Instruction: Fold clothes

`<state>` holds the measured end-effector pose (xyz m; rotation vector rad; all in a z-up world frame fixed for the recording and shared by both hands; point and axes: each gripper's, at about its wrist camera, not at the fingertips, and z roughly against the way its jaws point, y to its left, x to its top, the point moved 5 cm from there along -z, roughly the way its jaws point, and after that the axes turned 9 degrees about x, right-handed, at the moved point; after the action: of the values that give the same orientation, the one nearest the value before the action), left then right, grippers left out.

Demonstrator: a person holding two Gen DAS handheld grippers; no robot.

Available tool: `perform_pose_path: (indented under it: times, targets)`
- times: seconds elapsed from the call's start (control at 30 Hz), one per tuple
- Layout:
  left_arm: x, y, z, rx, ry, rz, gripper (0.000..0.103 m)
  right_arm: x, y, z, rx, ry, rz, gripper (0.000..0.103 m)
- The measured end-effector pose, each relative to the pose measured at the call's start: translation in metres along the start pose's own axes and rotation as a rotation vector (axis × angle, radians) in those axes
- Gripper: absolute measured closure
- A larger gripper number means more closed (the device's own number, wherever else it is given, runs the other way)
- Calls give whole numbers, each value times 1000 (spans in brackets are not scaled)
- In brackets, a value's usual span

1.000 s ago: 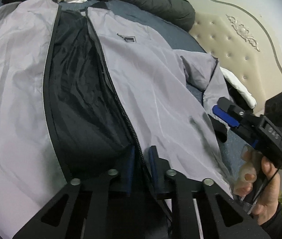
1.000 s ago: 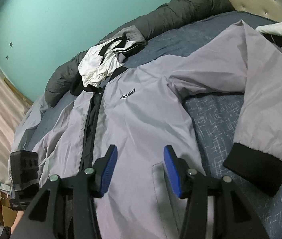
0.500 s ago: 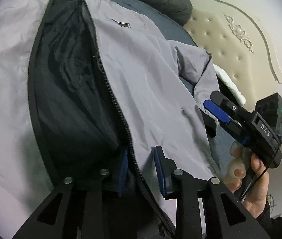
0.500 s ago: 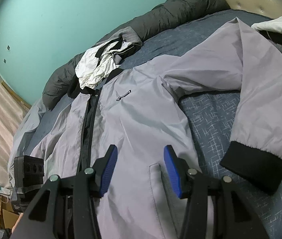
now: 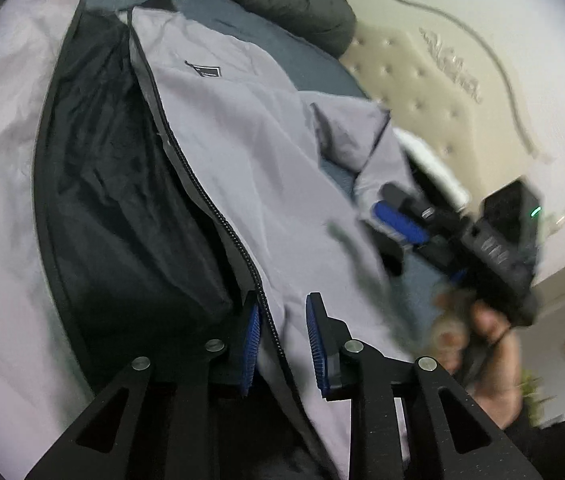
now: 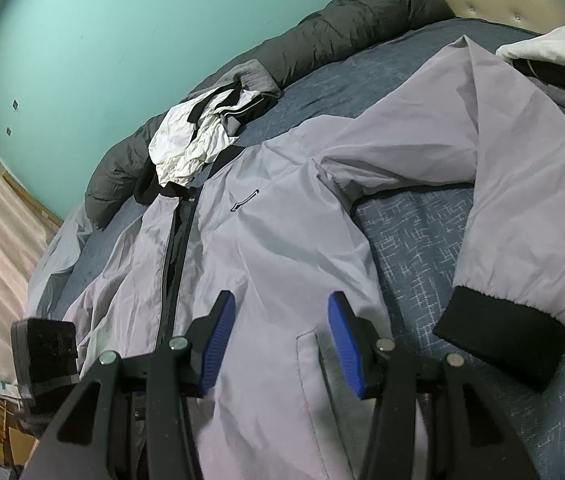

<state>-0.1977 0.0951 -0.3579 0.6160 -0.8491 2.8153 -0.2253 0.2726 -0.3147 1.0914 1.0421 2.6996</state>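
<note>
we are squaring up the light grey zip-front jacket (image 6: 282, 248) on the bed (image 6: 414, 240). left gripper (image 5: 282, 332) fingers closing around its zipper edge; right gripper (image 6: 278, 344) fingers half-wide, empty above the pocket. next, pull the front panel closed.

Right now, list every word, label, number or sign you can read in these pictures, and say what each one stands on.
Nothing reads clearly.
Chest logo on the grey jacket: an outlined badge; any lettering is too small to read.
Raised lettering on the right gripper's body, seen in the left wrist view: too blurred to read.
Green light on the same unit: a lamp, no text.
</note>
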Motion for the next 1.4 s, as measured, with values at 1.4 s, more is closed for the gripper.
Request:
perform_pose_path:
  times: [1.4]
  targets:
    - [3,69,56,245,-100,63,83,-31,-83,-6,-522,417,320,58]
